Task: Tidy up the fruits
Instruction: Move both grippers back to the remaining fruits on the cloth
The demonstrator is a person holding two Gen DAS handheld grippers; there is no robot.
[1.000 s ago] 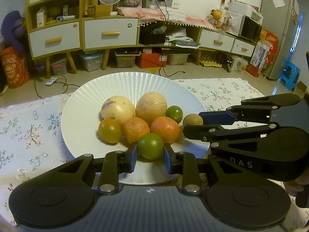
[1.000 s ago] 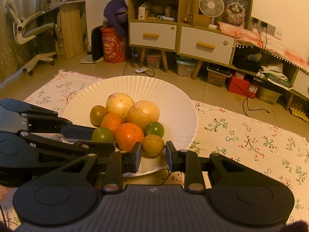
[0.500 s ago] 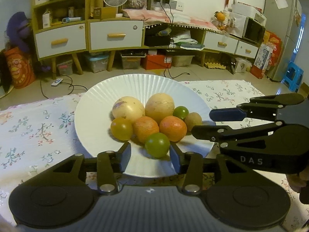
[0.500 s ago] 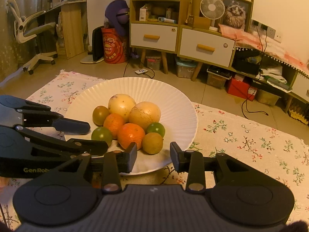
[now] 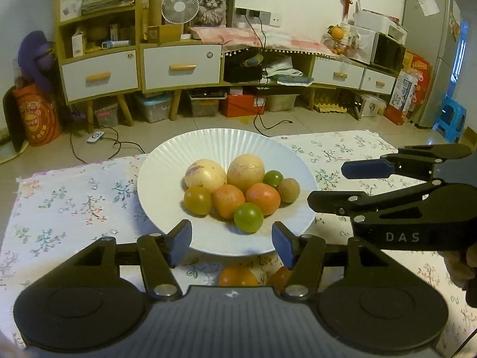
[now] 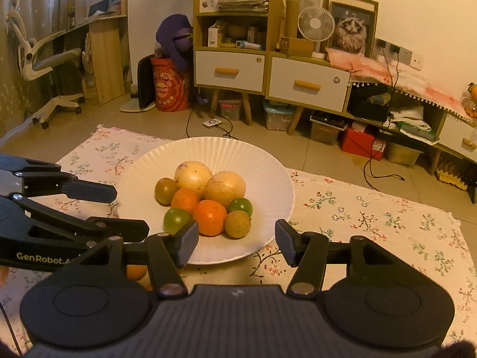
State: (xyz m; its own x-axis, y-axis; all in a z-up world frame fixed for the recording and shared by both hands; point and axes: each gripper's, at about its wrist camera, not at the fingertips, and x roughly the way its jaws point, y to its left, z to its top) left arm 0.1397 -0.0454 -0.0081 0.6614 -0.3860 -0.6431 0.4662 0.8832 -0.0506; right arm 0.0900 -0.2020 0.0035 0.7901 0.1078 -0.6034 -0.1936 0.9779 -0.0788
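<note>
A white ribbed plate [image 5: 167, 179] [image 6: 277, 191] on the flowered cloth holds several fruits in a cluster: two pale yellow round ones [image 5: 205, 175], two oranges [image 5: 263, 198], small green ones and a brown one [image 5: 288, 190]. My left gripper [image 5: 231, 240] is open and empty at the plate's near rim, just short of the green fruit [image 5: 248, 217]. My right gripper [image 6: 235, 240] is open and empty, just short of the brown fruit [image 6: 237, 224]. It shows at the right in the left wrist view [image 5: 328, 185]. Two more oranges [image 5: 237, 275] lie on the cloth under my left gripper.
The flowered cloth [image 5: 74, 197] [image 6: 372, 217] lies on a tiled floor. Cabinets with drawers [image 5: 179, 65], storage boxes and cables stand beyond the plate. An office chair [image 6: 44, 59] stands far left in the right wrist view.
Both grippers opened, letting go of the green fruit and the brown fruit on the plate, and drew back from the plate toward me.
</note>
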